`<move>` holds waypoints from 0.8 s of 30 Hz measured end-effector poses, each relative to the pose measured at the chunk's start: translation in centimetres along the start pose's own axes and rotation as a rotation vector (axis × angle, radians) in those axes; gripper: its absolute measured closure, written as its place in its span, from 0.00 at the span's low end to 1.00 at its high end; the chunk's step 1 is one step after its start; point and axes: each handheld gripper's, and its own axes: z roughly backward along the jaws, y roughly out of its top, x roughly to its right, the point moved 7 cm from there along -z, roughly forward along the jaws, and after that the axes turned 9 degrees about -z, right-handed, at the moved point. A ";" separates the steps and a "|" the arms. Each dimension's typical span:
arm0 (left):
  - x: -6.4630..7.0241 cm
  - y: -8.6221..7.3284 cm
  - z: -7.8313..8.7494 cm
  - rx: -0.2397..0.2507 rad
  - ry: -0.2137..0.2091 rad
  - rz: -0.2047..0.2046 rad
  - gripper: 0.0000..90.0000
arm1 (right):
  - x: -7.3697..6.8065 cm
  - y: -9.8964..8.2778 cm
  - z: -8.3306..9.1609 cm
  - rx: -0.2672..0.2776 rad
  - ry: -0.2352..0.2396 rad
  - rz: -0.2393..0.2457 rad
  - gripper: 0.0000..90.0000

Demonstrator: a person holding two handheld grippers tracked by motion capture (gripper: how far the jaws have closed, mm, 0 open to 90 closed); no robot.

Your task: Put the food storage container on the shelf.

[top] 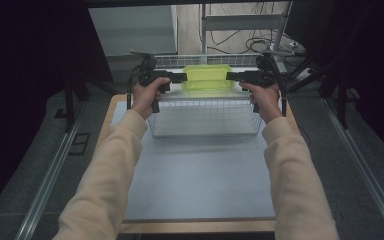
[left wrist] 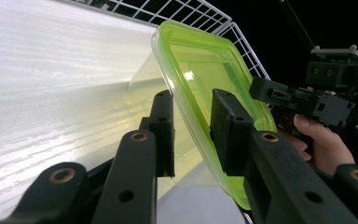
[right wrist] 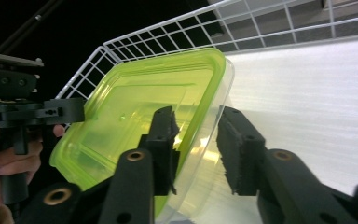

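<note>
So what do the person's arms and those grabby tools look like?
Both arms wear long, loose cream-coloured sleeves. Each hand holds a black tool. The left gripper and the right gripper each have two chunky black jaws with flat, rough-looking pads and round brass-coloured pins at the joints. A thin black cable trails from the left one.

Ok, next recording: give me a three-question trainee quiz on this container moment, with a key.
1. True or false: the green-lidded container is inside the wire basket.
2. Which part of the container sits between the left gripper jaws? A) lid edge B) base corner C) nothing
3. Do the right gripper pads press on the container?

Key: 1. True. 2. A, the lid's rim runs between them. 3. No; the rim lies in the gap with space visible beside it.
</note>
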 end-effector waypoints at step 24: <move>1.9 -0.2 2.1 0.083 0.046 -0.125 0.33 | -0.8 -0.5 3.1 0.117 0.018 0.004 0.42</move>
